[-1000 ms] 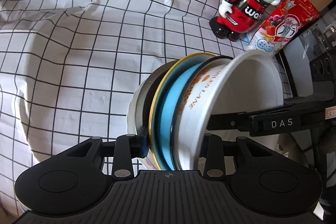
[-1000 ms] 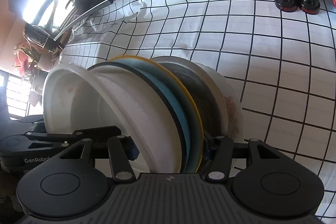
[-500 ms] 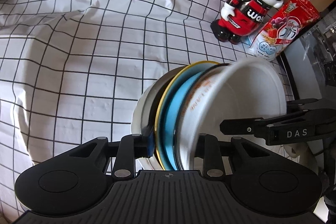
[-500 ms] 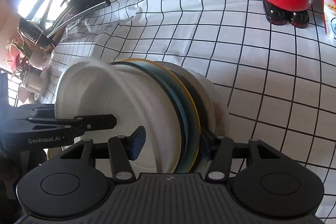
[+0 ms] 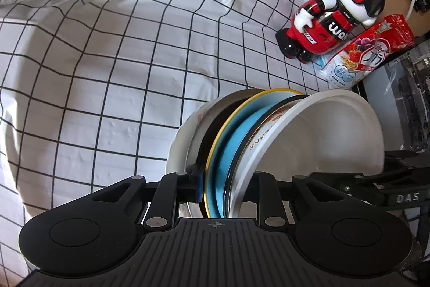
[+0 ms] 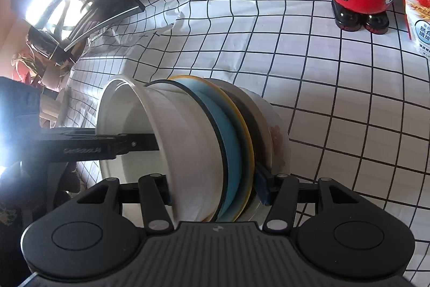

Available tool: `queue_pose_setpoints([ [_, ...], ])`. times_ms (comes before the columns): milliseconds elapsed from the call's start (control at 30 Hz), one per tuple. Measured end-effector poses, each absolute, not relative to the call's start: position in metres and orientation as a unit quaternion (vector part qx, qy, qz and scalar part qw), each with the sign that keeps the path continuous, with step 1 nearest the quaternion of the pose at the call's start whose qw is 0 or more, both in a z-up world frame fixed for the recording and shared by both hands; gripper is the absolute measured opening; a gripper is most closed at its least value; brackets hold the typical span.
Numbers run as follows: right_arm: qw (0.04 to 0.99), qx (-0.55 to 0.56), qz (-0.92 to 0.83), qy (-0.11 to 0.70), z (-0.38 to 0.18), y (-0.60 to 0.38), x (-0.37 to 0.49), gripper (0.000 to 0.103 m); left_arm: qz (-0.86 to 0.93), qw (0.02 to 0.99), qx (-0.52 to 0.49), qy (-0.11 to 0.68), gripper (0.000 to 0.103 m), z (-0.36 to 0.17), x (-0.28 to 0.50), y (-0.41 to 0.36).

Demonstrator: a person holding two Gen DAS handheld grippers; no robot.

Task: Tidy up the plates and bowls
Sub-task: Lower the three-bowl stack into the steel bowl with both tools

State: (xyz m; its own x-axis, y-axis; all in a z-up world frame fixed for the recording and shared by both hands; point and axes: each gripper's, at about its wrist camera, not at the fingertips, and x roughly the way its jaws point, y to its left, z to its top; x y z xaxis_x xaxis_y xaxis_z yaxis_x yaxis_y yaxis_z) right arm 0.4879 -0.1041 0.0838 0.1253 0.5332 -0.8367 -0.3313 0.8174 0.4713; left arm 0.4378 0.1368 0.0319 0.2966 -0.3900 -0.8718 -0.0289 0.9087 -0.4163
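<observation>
The stack of plates and bowls (image 5: 236, 152) stands on edge above the checked cloth (image 5: 107, 71) of the desk. The left gripper (image 5: 223, 187), its fingers just closing, clamps the stack's rim. The right gripper (image 6: 215, 190) grips the same stack (white bowl (image 6: 188, 152) outermost). A toy robot (image 5: 330, 18) stands near the far edge.

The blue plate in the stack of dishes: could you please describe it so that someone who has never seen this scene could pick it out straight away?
Start from the checked tablecloth and find the stack of dishes held on edge between two grippers. Within it, the blue plate sits sandwiched in the middle, between a large white bowl and a dark plate. It alone is light blue with a thin yellow rim.
</observation>
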Motion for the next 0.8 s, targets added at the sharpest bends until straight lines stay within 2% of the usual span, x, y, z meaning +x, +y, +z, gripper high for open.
queue_pose_setpoints([
  [100, 0.755, 0.073, 0.289, 0.584, 0.090, -0.106, 0.484, 0.053, -0.113, 0.785, -0.179, 0.582, 0.024, 0.030, 0.438, 0.136],
  [233, 0.794, 0.028, 0.288, 0.535, 0.115, -0.107, 0.478, 0.054, -0.114, 0.795, -0.173, 0.571, 0.030, 0.041, 0.439, 0.136],
  [300, 0.795, 0.027, 0.293, 0.530, 0.118, -0.106, 0.481, 0.054, -0.114, 0.796, -0.161, 0.573, 0.027, 0.042, 0.441, 0.133],
  [367, 0.796, 0.028, 0.286, 0.533, 0.114, -0.105, 0.484, 0.054, -0.114, 0.795, -0.160, 0.573, 0.031, 0.043, 0.441, 0.132],
  [467, 0.800, 0.022, 0.266, 0.538, 0.102, -0.106, 0.487, 0.054, -0.109, 0.797, -0.154, 0.574, 0.030, 0.045, 0.438, 0.130],
  [633, 0.795, 0.024, 0.255, 0.549, 0.086, -0.110, 0.486, 0.054, -0.113, 0.807, -0.146, 0.561, 0.042, 0.060, 0.433, 0.129],
  [700, 0.795, 0.026, 0.255, 0.549, 0.084, -0.109, 0.485, 0.054, -0.112, 0.812, -0.136, 0.556, 0.043, 0.068, 0.433, 0.127],
  [733, 0.797, 0.023, 0.254, 0.548, 0.084, -0.108, 0.485, 0.054, -0.113, 0.815, -0.134, 0.552, 0.040, 0.072, 0.433, 0.126],
  [800, 0.799, 0.020, 0.253, 0.545, 0.084, -0.106, 0.483, 0.054, -0.113, 0.821, -0.132, 0.544, 0.042, 0.080, 0.432, 0.126],
])
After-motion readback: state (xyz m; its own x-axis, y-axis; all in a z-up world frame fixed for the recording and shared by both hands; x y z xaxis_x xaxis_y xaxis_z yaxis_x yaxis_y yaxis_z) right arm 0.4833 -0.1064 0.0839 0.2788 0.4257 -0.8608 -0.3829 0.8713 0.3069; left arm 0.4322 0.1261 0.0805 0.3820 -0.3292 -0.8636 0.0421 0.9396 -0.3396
